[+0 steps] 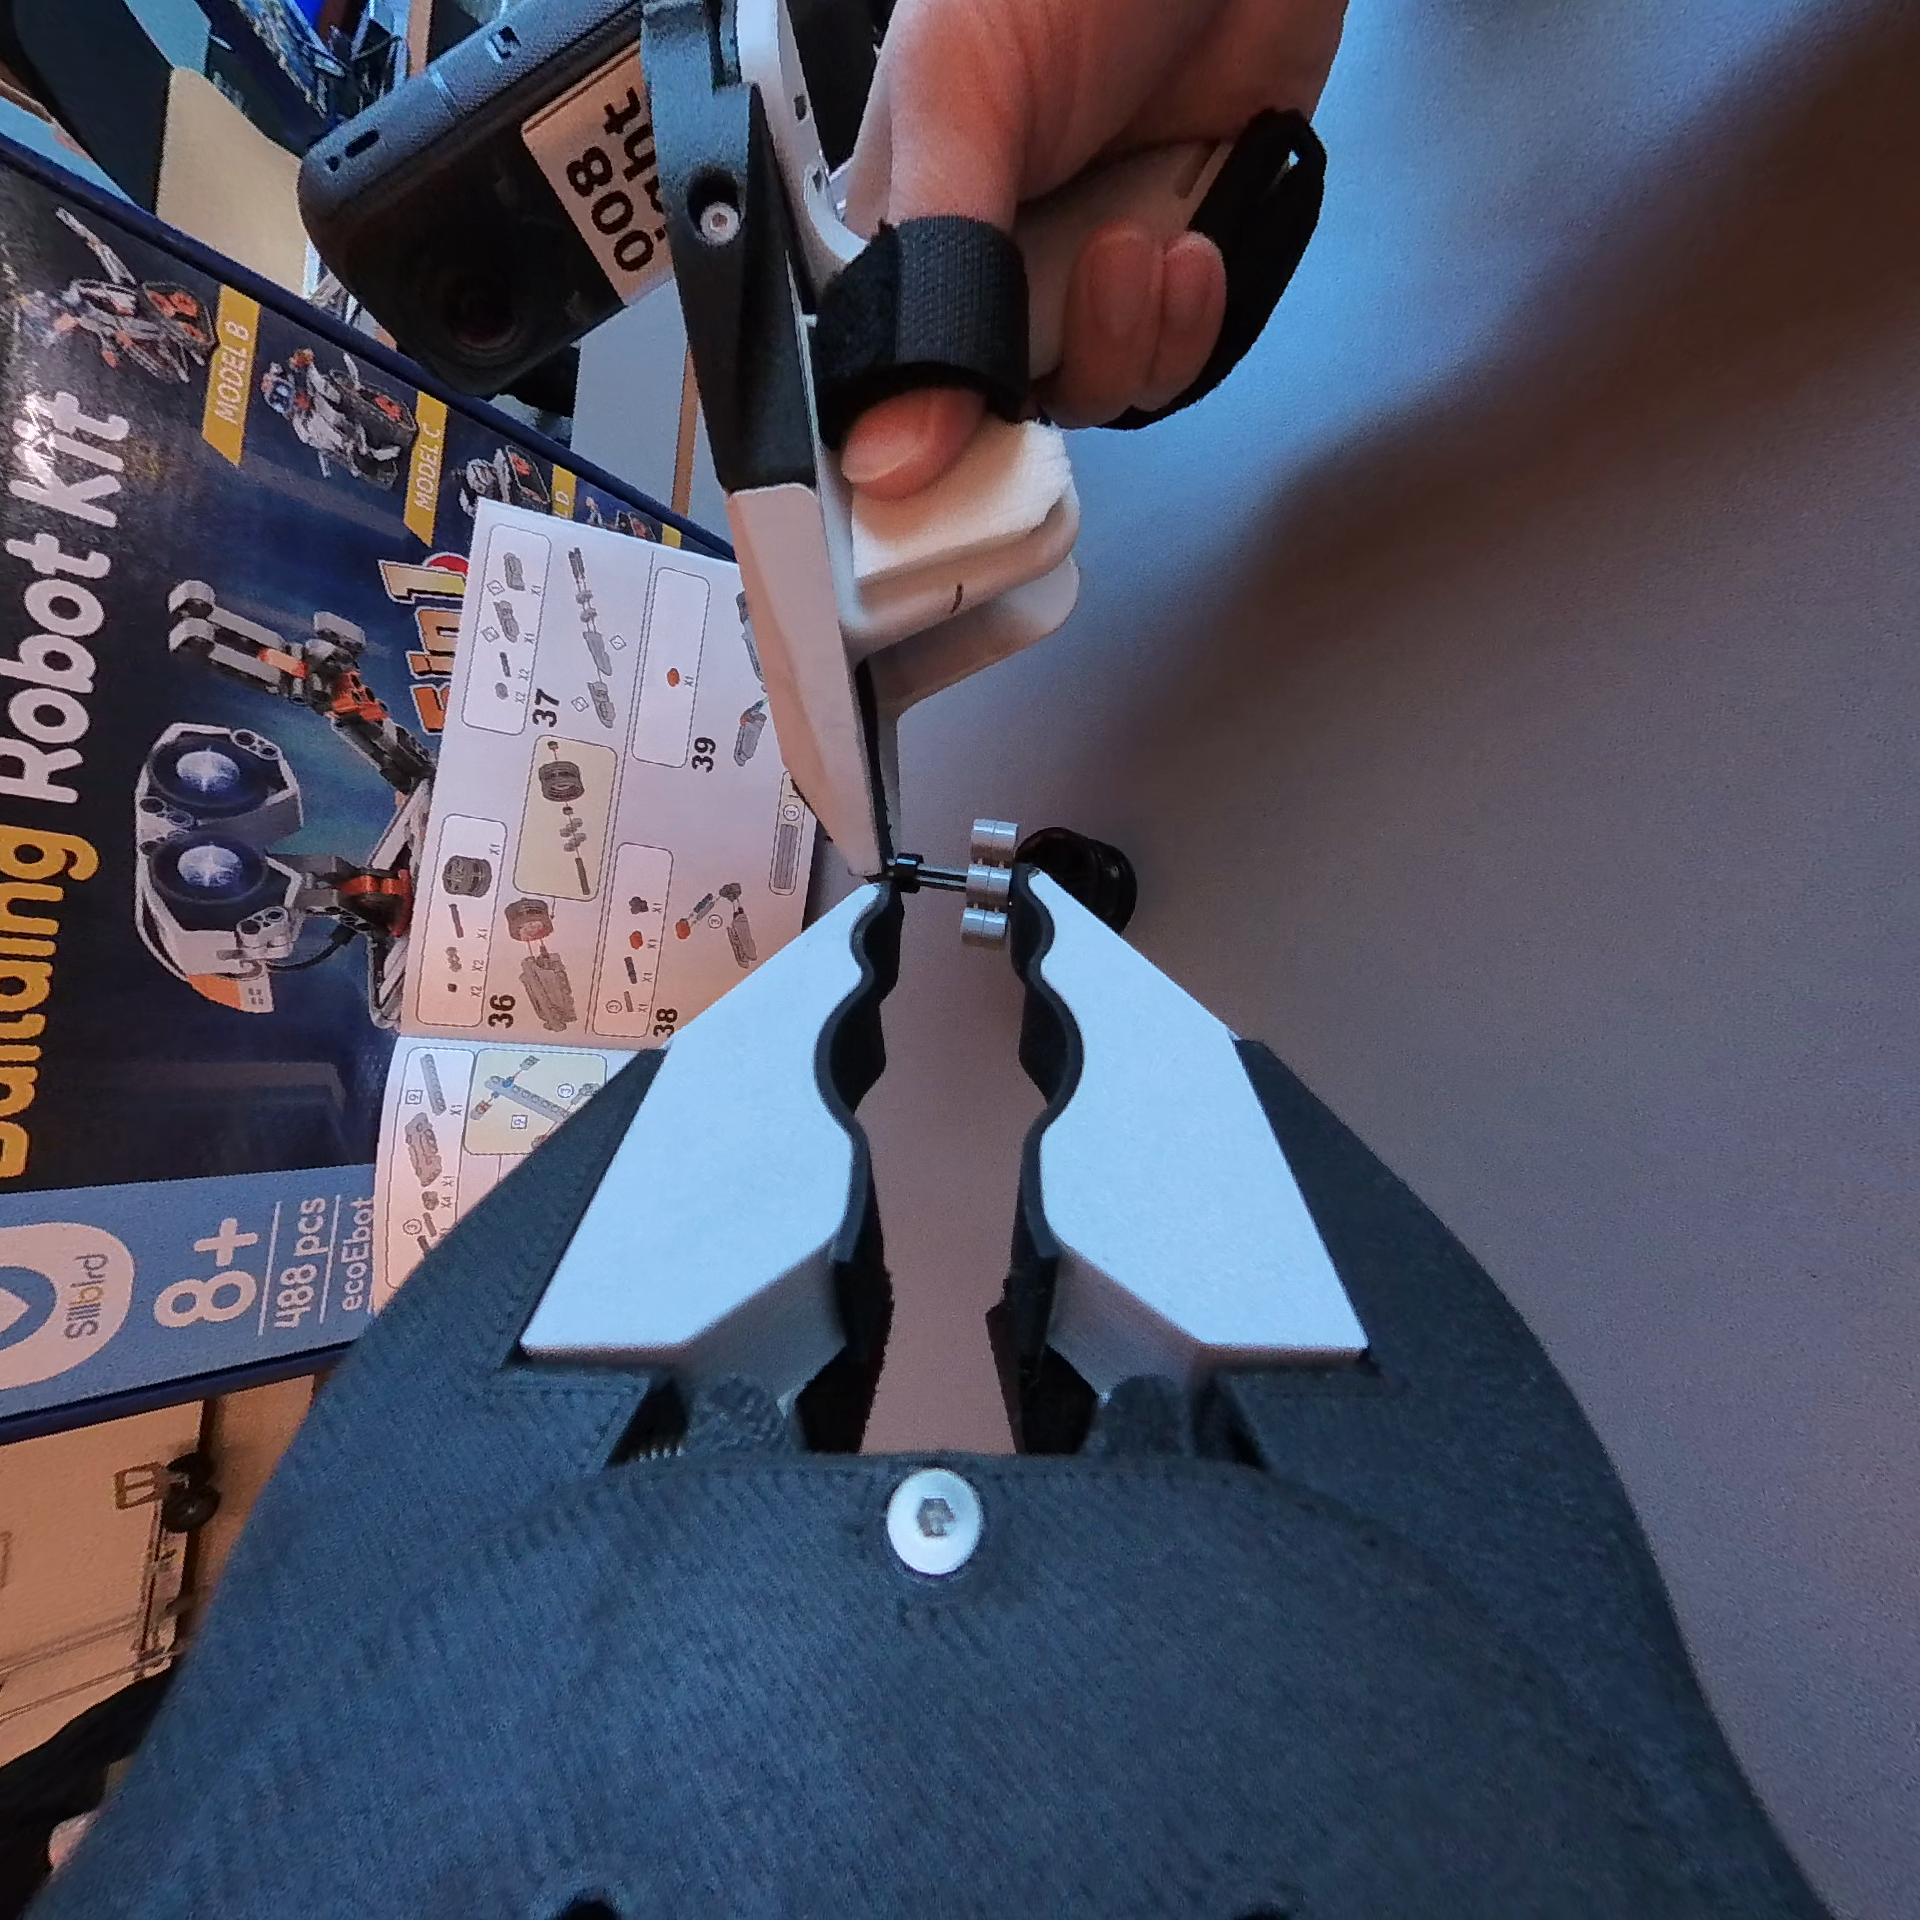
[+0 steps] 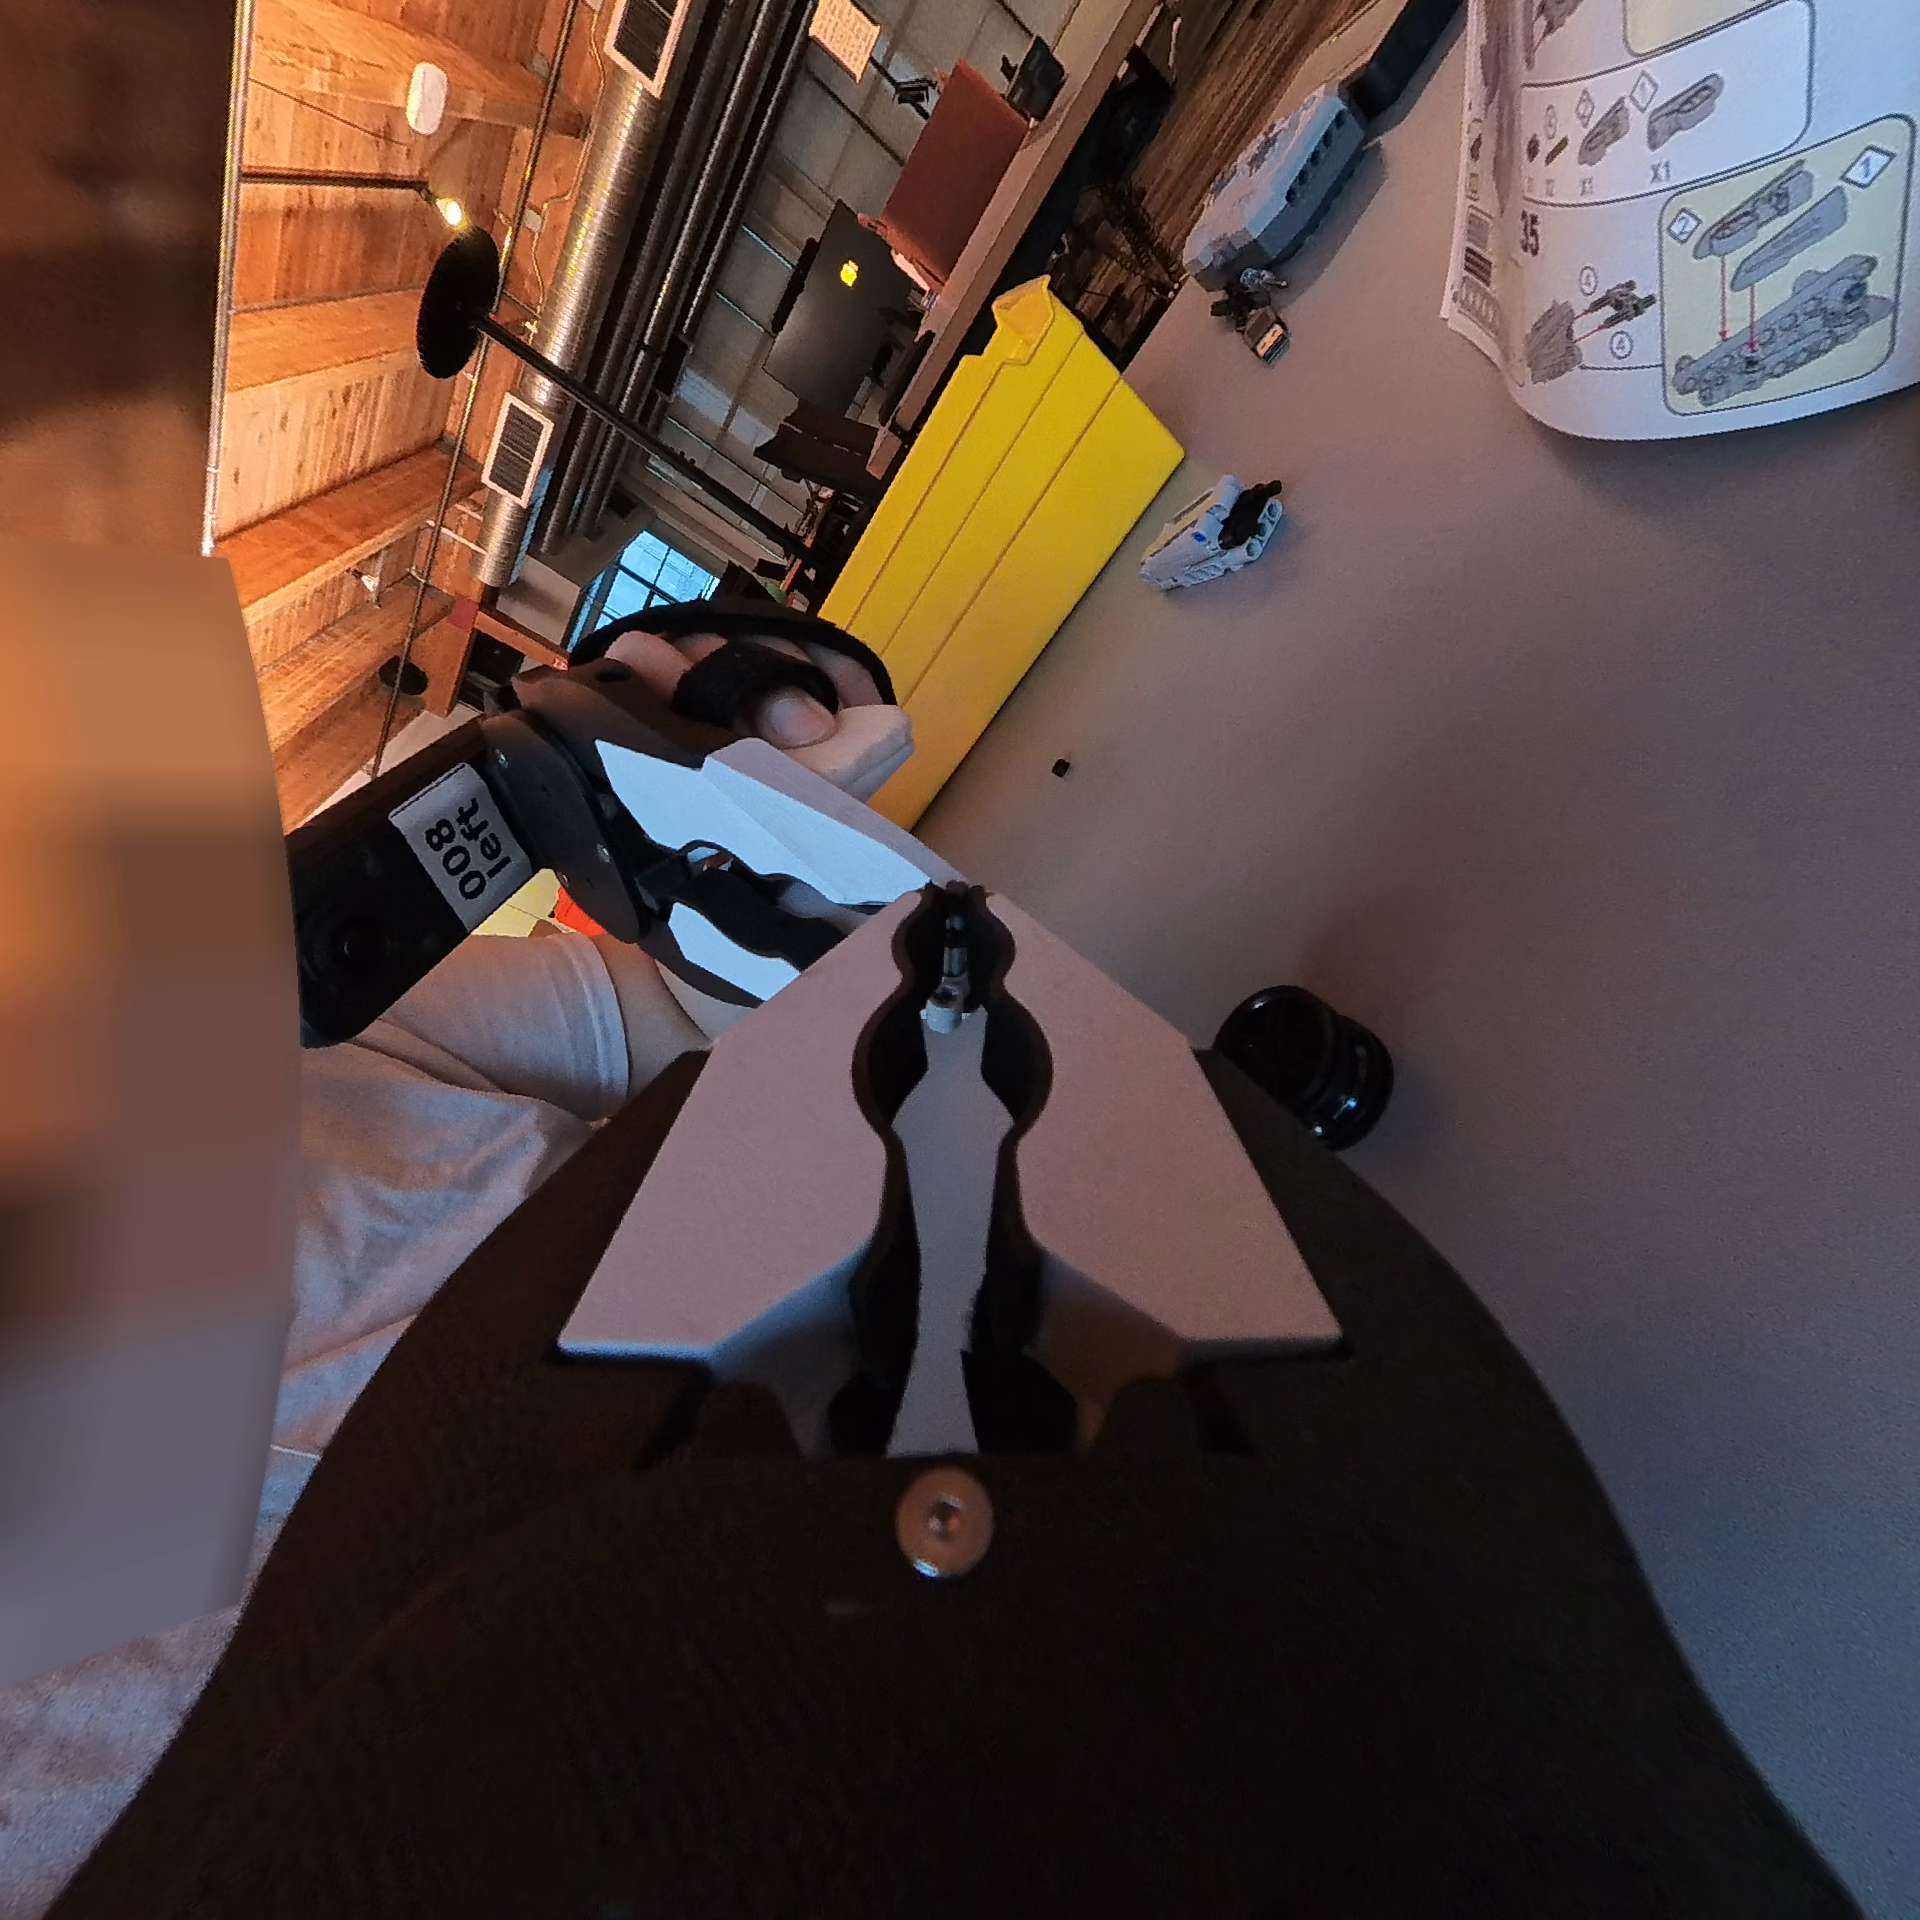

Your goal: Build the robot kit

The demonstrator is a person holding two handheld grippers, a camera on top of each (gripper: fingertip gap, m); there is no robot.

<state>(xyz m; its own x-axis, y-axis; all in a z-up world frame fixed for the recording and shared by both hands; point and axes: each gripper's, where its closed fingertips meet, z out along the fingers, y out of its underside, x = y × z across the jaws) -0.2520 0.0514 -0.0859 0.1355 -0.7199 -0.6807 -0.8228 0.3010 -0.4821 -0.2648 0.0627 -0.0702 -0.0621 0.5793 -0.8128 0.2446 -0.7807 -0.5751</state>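
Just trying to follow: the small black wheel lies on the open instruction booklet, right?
Not quite. The black wheel lies on the bare grey table, apart from the instruction booklet, as the right wrist view shows. It sits beside the right gripper, which is shut on a thin black rod.

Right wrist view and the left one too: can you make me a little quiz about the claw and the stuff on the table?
1. True or false: the right claw is wide open with nothing in it.
2. What colour is the wheel lying beside the right claw? A black, B red, C green.
3. Fill the gap: in the left wrist view, the open instruction booklet lies partly on top of a blue ___.

Key
1. False: its tips are pinched on a thin black axle.
2. A.
3. box.
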